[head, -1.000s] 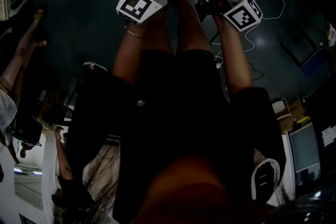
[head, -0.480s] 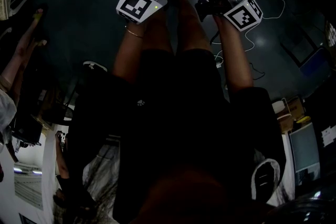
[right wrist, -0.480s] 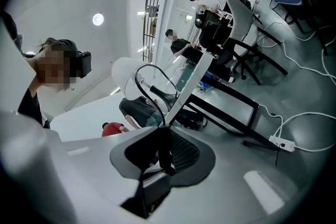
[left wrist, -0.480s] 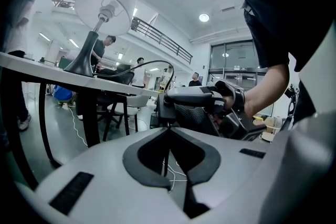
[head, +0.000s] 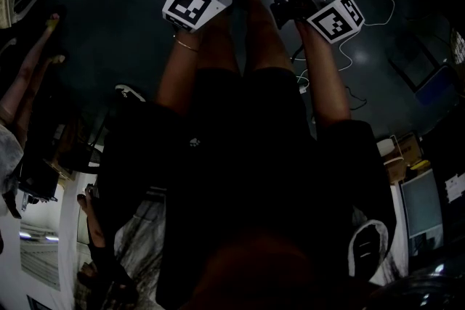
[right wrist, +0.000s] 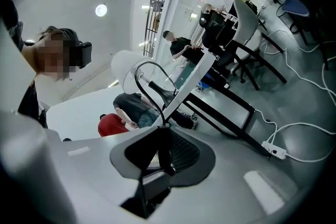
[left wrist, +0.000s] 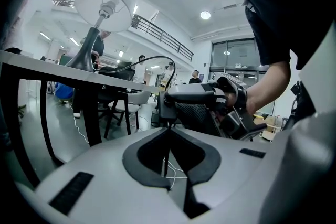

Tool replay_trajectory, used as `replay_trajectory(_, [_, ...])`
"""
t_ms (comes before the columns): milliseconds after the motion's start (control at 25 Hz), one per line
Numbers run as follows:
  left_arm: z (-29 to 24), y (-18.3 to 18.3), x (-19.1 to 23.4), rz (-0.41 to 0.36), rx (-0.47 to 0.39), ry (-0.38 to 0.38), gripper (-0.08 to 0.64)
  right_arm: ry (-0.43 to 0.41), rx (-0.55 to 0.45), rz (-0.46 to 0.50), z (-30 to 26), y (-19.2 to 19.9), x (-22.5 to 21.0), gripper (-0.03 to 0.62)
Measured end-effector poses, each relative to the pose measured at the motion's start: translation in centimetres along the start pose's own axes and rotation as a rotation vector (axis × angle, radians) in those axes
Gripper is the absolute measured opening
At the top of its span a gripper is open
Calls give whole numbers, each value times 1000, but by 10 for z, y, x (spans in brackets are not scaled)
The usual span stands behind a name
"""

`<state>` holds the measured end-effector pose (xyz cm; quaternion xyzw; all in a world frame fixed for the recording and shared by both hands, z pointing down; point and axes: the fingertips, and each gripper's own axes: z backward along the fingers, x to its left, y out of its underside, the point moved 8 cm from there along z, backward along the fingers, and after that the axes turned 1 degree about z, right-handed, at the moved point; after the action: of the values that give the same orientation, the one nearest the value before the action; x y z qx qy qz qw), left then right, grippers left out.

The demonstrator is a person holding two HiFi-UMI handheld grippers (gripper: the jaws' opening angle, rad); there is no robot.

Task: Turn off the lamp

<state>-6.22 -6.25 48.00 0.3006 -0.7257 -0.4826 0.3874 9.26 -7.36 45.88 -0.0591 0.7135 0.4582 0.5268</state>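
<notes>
- Lamp (left wrist: 111, 1), with a white shade over a dark flared foot, stands on the table (left wrist: 47, 68). In the left gripper view it sits at ten o'clock from the jaws, well apart from them. Whether it is lit cannot be told.
- A black cord (left wrist: 153, 59) arcs out from the lamp's foot, passes over the table edge and drops toward four o'clock, down to both grippers below the tabletop.
- The left gripper (left wrist: 168, 132) has its jaws brought together at the tips, pinching the thin run of the cord. The cord passes straight down through the dark gap behind the tips.
- The right gripper (right wrist: 161, 127) is likewise closed on the cord, just above the left gripper's hold.
- In the left gripper view the right gripper's tips sit at a short black block (left wrist: 167, 110) on the cord, at twelve o'clock from the left jaws and just beside them. Whether that block is the switch cannot be made out.
- In the right gripper view the cord loops up toward eleven o'clock from the jaw tips, toward the white shade. The table lies tilted across the picture.
- The head view is dim. It shows the two grippers side by side at the top, the left at eleven o'clock and the right at one, with their marker cubes (head: 190, 5) facing the camera.
- On the floor (right wrist: 310, 113), at four o'clock in the right gripper view, lies a white power strip (right wrist: 276, 151) with white cable trailing from it.
</notes>
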Motion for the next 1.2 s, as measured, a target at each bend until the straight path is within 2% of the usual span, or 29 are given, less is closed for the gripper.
replay_trajectory(160, [2,5,2,-22,27,-7,18,25,20,40,-1,4,0,64])
replay_trajectory(320, [2,7,3,-19,32,-28,18,13,31,66,0,3,0,64])
replay_trajectory(640, [14,13,11,29,10,-52,18,35,49,80,-12,11,-3,64])
replay_trajectory(840, [22,7,17,52,-36,-74,17,116,76,130,-11,10,-14,60])
replay_trajectory(960, [23,5,17,36,-23,-64,11,131,84,127,-8,13,-19,60])
replay_trajectory(1200, [25,5,18,54,-27,-65,9,191,112,135,-6,26,-36,60])
